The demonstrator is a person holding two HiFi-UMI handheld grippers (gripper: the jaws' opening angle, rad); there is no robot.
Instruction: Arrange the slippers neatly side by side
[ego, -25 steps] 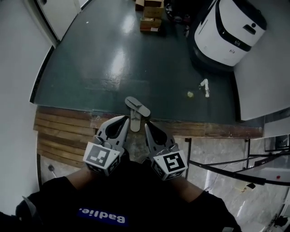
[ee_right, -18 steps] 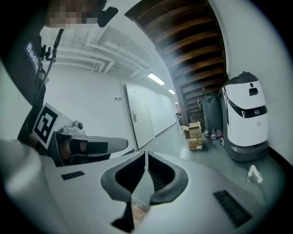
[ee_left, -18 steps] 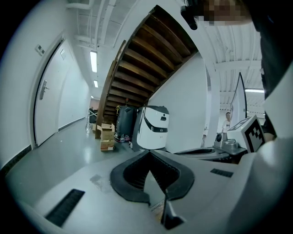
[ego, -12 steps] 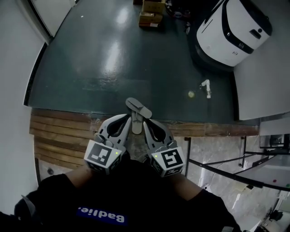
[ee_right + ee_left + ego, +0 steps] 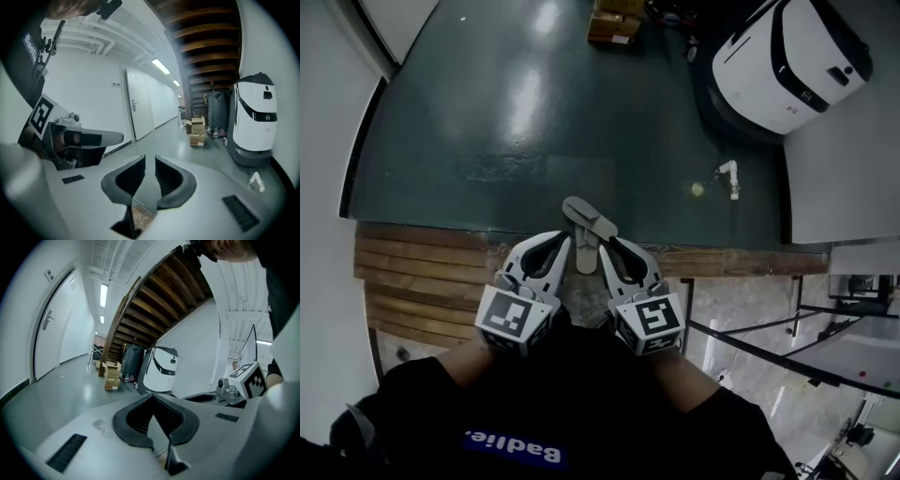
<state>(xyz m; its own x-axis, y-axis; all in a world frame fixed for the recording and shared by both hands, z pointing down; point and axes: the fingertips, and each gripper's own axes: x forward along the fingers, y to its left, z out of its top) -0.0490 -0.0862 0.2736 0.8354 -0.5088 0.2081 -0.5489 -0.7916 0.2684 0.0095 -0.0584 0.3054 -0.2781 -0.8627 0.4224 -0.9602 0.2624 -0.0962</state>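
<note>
right tongs (image 5: 610,246) have just been opening, empty; left tongs (image 5: 562,242) clenched, empty. crossed slippers (image 5: 590,223) at twelve o'clock: best pinch the top one's edge first.

- A building's hallway is stretching away, with a glossy grey floor (image 5: 487,122) and a closed door (image 5: 51,333).
- Strip lights (image 5: 103,288) are glowing overhead.
- Cardboard boxes (image 5: 110,376) and a white machine (image 5: 159,369) are standing under a wooden staircase (image 5: 154,301).

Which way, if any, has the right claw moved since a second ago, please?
Yes: the right claw has moved up the picture, closer to the crossed grey slippers; it has just been opening, with nothing in it.
</note>
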